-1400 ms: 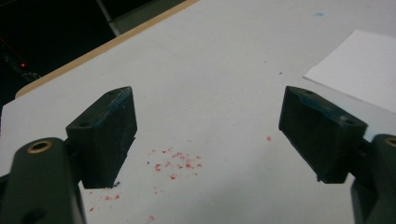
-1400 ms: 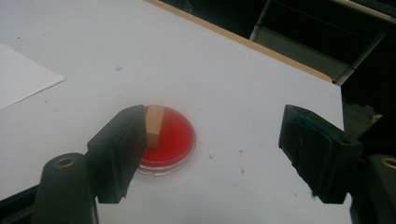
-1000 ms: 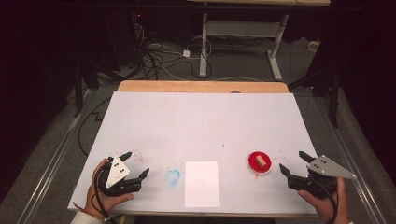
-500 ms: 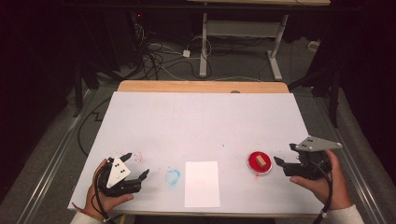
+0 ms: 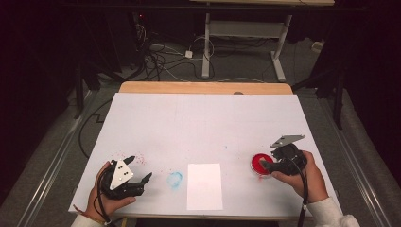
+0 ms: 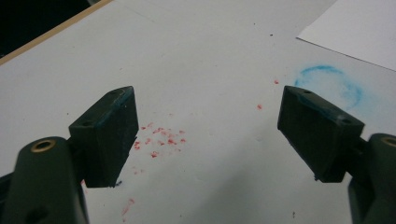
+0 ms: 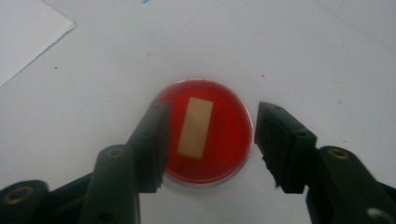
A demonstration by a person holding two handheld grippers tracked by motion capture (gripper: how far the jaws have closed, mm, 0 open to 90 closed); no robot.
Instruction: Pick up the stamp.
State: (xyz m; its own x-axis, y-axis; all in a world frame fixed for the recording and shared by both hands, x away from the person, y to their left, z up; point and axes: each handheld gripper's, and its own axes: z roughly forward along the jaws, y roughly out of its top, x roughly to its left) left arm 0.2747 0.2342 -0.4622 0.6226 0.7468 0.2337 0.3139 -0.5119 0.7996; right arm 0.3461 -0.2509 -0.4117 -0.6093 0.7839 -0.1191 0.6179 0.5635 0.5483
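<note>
While sitting near the table's front right edge: round, shallow red ink dish with a tan rectangular block lying in its middle, framed between the two black jaws of the right gripper, which have just been closing, one jaw overlapping the dish rim, the other just beside it, neither pressing on the block. Just left of the dish, flat on the white table: blank white paper sheet, then a faint blue ring stain and scattered red specks. At front left, resting low over those specks: left gripper, spread wide, grasping nothing.
</note>
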